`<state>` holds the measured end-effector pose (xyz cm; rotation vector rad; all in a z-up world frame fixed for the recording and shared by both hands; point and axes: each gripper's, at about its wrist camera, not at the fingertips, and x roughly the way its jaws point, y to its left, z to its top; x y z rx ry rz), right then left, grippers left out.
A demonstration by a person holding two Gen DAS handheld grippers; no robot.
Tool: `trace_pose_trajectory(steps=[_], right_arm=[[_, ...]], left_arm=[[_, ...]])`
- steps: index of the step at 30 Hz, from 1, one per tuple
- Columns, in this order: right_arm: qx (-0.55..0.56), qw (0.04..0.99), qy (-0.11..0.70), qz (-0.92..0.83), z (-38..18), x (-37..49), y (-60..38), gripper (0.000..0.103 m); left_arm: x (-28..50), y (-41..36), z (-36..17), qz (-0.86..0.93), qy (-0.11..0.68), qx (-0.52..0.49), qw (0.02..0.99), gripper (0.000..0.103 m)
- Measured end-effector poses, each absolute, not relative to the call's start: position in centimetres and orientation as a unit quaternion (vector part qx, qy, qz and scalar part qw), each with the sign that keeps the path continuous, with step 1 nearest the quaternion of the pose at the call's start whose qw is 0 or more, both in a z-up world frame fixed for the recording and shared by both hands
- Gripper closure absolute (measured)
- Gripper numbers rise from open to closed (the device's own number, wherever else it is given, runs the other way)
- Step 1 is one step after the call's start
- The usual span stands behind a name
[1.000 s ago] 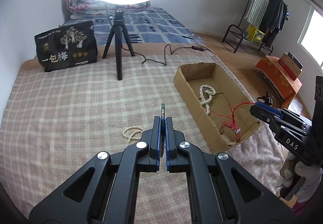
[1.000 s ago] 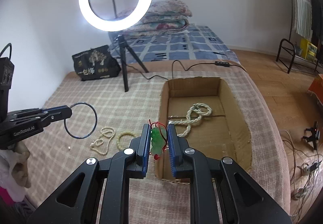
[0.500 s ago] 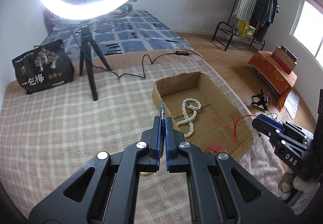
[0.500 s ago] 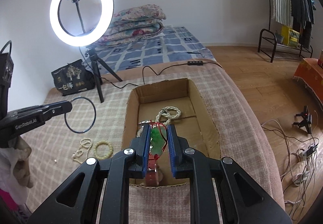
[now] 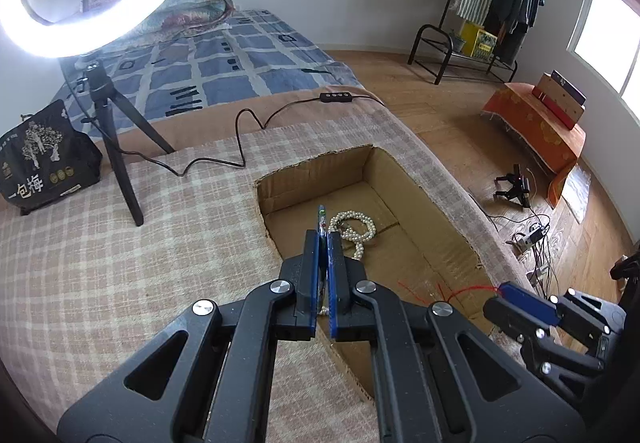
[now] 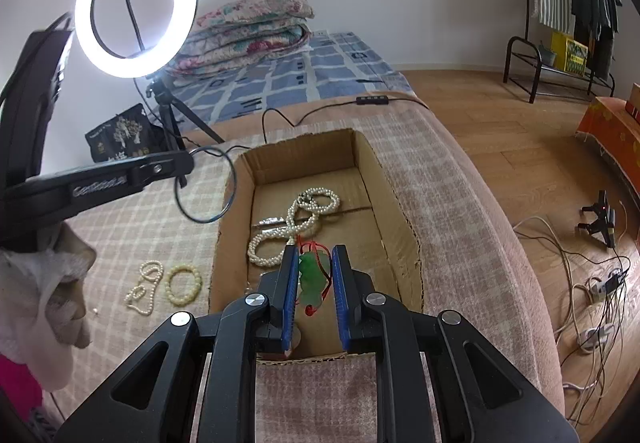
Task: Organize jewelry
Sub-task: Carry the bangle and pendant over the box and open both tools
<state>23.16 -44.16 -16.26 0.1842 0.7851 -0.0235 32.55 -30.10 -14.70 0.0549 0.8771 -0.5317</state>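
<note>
Over box (image 5: 404,179) now: left gripper (image 5: 324,239) w/ bangle (image 6: 206,185), shifted from blanket.

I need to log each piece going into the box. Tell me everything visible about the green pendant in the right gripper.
The green pendant looks like carved, translucent jade-like stone, irregular in outline, strung on thin red cord that loops above it and trails below. It hangs roughly upright, pinched between the blue pads of the right gripper, whose jaws are closed on it. It is held over the near end of the cardboard box, just in front of the pearl necklace.

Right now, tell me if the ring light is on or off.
On. The ring light glows bright white all round its hoop, washing out the wall behind it.
</note>
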Motion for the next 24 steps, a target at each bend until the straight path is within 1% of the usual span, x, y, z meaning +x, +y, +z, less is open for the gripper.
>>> trace_pose_trajectory(steps=[9, 19, 20, 21, 22, 23, 24], right_arm=[[0.091, 0.916, 0.390, -0.020, -16.7, 23.3, -44.6, 0.088], [0.082, 0.916, 0.393, -0.013, -16.7, 23.4, -44.2, 0.088], [0.078, 0.916, 0.394, -0.013, -16.7, 23.4, -44.0, 0.085], [0.073, 0.916, 0.395, -0.015, -16.7, 23.5, -43.9, 0.075], [0.066, 0.916, 0.395, -0.021, -16.7, 23.5, -43.7, 0.067], [0.061, 0.916, 0.395, -0.025, -16.6, 23.5, -43.6, 0.054], [0.055, 0.917, 0.393, -0.031, -16.5, 23.5, -43.5, 0.045]], left_arm=[[34.5, -31.8, -16.0, -0.252, 0.441, 0.030, 0.861, 0.102], [35.1, -31.8, -15.7, -0.253, 0.444, 0.028, 0.859, 0.101], [35.1, -31.8, -15.6, -0.254, 0.445, 0.028, 0.858, 0.101], [35.1, -31.8, -15.6, -0.253, 0.447, 0.028, 0.857, 0.092], [35.1, -31.7, -15.5, -0.253, 0.448, 0.025, 0.857, 0.071], [35.0, -31.6, -15.4, -0.253, 0.445, 0.021, 0.859, 0.060], [34.9, -31.5, -15.2, -0.253, 0.440, 0.017, 0.861, 0.047]])
